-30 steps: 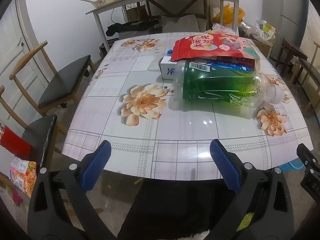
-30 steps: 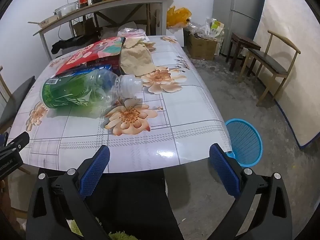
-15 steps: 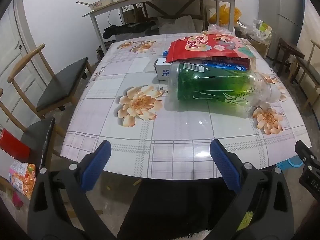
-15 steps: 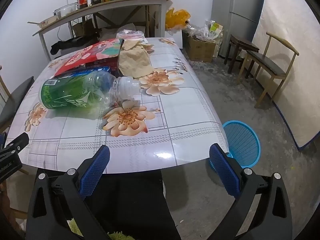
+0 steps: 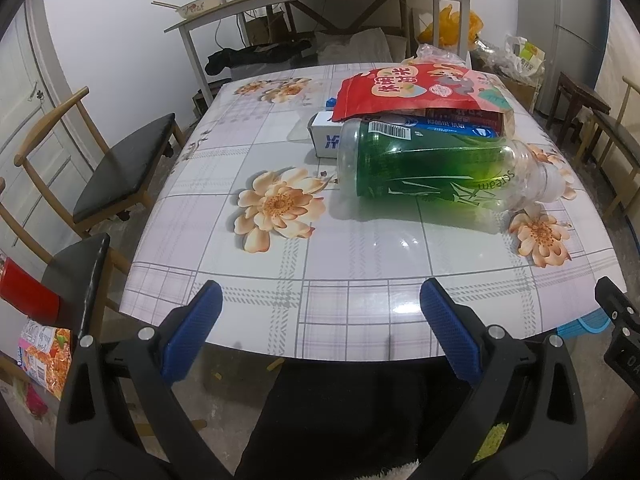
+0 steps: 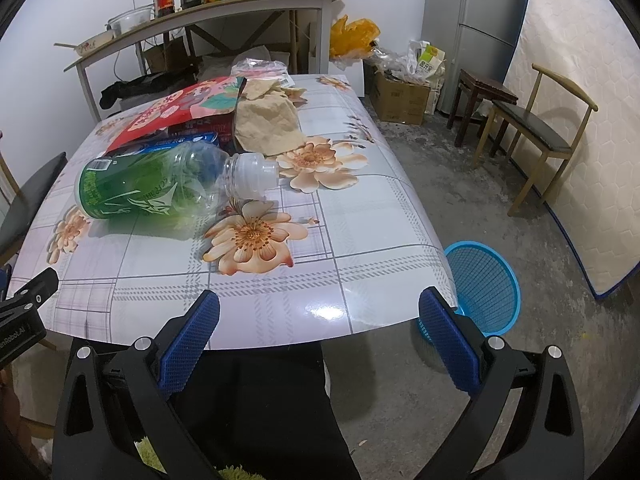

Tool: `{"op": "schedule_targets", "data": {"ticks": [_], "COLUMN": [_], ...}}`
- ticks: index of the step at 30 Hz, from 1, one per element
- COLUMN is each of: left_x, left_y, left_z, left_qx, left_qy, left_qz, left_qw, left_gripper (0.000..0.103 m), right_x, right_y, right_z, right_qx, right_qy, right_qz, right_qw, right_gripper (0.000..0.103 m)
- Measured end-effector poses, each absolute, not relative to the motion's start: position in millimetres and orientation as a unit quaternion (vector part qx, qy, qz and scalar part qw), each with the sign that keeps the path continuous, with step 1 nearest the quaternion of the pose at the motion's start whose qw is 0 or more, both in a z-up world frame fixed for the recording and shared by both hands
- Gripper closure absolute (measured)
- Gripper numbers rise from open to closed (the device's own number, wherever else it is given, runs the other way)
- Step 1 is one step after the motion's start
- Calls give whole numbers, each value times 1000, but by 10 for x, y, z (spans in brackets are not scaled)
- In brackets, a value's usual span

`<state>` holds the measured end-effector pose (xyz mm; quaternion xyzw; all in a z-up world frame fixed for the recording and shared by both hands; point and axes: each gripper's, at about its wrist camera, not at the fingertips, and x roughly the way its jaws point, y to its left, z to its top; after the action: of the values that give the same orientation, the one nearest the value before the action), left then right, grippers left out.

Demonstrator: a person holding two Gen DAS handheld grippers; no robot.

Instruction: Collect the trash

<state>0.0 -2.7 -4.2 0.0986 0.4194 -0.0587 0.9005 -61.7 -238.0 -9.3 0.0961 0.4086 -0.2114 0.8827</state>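
A large green-labelled plastic bottle (image 5: 436, 168) (image 6: 156, 186) lies on its side on the flowered table (image 5: 280, 264) (image 6: 360, 216). Behind it rests a red snack bag (image 5: 416, 88) (image 6: 180, 110) over a blue and white box (image 5: 326, 136) and a dark packet (image 6: 202, 128). Crumpled brown paper (image 6: 266, 124) sits beside the bag. My left gripper (image 5: 320, 324) is open at the table's near edge, well short of the bottle. My right gripper (image 6: 318, 330) is open too, near the front right corner. A blue mesh bin (image 6: 484, 288) stands on the floor right of the table.
Wooden chairs with black seats (image 5: 120, 164) stand left of the table, another chair (image 6: 536, 128) and a stool (image 6: 480, 96) to the right. A cluttered shelf table (image 6: 200, 16) is behind. A mattress (image 6: 580, 120) leans on the right wall. A snack packet (image 5: 44, 354) lies low left.
Both grippers have drawn back slightly and risen a little, so the table and bottle sit a bit farther away in view. Both stay open; nothing on the table has moved.
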Motion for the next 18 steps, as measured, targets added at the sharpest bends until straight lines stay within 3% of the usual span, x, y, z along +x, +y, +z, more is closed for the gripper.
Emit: {"op": "schedule_targets", "data": {"ticks": [18], "left_x": [-63], "left_y": [-181], "left_z": [-66], "left_qx": [101], "left_qy": [420], "left_qz": [-116], "left_qw": [894], "left_gripper": [7], "right_x": [-642], "right_y": [-2467], "right_z": [-83], "right_qx": [100], "right_qy": [405], "right_qz": [-221], "right_qw": [882], "right_gripper": [6]}}
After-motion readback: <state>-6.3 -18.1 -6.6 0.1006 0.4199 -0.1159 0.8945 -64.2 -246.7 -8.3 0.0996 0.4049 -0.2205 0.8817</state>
